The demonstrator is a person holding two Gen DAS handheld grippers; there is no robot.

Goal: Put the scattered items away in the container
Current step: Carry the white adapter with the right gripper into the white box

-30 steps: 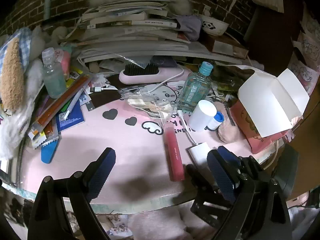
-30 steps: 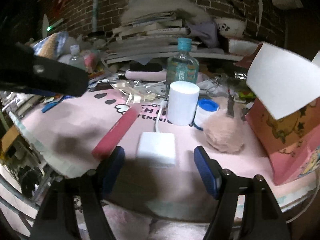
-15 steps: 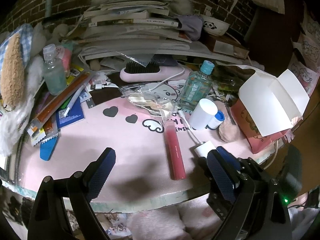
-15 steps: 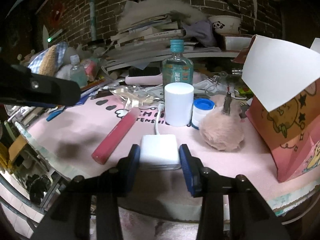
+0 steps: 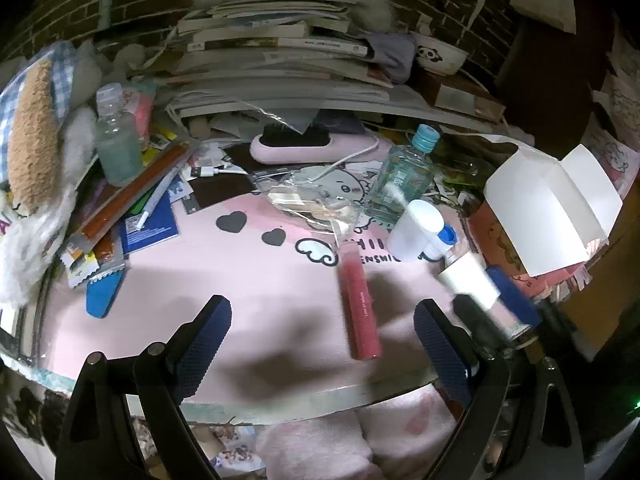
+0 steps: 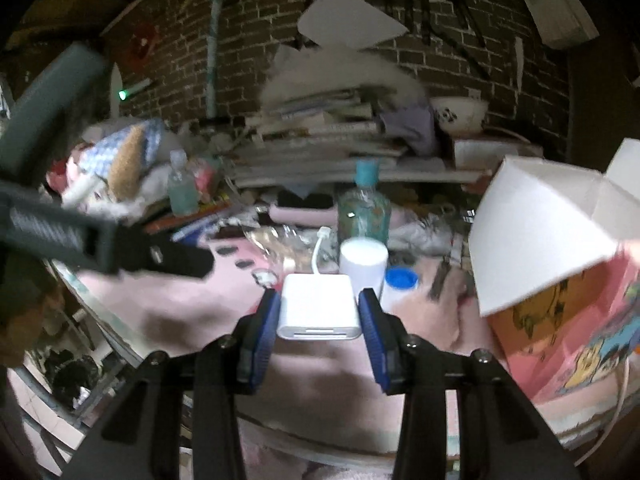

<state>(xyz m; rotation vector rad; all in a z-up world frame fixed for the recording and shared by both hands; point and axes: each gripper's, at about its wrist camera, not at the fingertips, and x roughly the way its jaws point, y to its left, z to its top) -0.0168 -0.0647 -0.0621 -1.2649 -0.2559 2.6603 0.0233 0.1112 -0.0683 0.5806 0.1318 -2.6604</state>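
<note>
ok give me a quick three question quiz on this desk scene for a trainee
1. True or false: the right gripper is shut on the white adapter.
2. Which lies between the open left gripper and the clear bottle with the blue cap? A) red tube B) panda bowl C) hairbrush
3. Fill in: the white cylinder stands right beside a small jar with a ____ lid.

Key: 1 true; 2 A, the red tube; 3 blue, the small jar.
</note>
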